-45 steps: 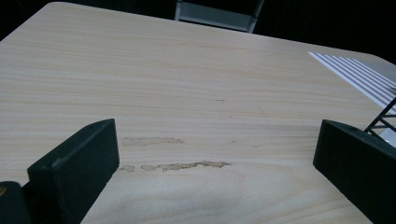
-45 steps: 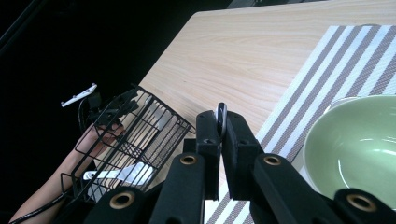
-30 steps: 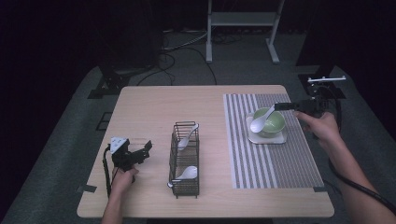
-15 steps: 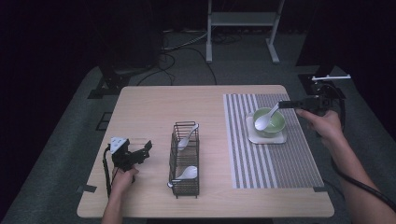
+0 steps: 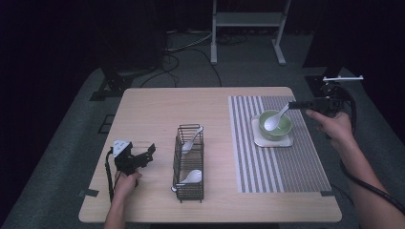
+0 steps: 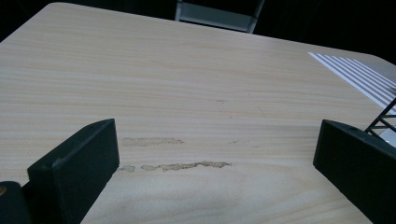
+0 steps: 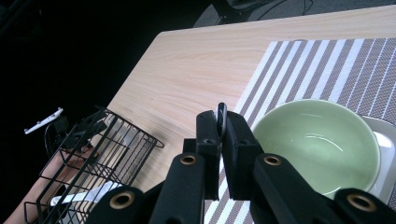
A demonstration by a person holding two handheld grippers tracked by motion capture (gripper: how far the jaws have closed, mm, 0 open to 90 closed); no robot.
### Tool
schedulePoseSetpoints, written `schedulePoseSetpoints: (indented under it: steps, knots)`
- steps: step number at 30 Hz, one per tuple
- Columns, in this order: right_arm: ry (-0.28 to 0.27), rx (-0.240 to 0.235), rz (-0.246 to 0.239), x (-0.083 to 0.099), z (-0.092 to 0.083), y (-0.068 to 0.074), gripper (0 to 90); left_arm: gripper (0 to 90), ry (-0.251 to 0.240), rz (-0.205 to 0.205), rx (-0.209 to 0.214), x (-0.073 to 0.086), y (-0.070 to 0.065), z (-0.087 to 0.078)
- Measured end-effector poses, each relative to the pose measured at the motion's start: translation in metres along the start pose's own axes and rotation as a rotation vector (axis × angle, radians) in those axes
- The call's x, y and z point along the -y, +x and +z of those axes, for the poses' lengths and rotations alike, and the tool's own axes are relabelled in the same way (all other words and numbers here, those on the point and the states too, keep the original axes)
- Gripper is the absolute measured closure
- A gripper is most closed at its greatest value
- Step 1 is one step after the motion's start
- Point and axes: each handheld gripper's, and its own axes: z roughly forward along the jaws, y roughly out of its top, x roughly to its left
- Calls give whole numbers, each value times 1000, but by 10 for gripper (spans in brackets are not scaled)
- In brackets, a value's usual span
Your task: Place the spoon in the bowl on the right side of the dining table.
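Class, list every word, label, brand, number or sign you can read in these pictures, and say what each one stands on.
None can be read: no print shows on the green bowl, the white spoon over it, the striped mat, the wire basket, the table or the two grippers, left and right.

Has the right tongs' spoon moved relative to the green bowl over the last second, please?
No. The white spoon held by the right tongs stays with its scoop in the green bowl, handle toward the table's right edge.
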Motion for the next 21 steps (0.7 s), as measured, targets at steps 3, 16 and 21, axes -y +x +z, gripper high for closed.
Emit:
schedulePoseSetpoints:
  steps: [3, 16, 21]
  knots:
    - [-4, 6, 2, -1, -1, -1, 853, 0, 0, -2, 0, 0, 0, 0]
    - [-30, 37, 17, -3, -6, -8, 853, 0, 1, 0, 0, 0, 0, 0]
    - [-39, 62, 26, -4, -7, -13, 853, 0, 1, 0, 0, 0, 0, 0]
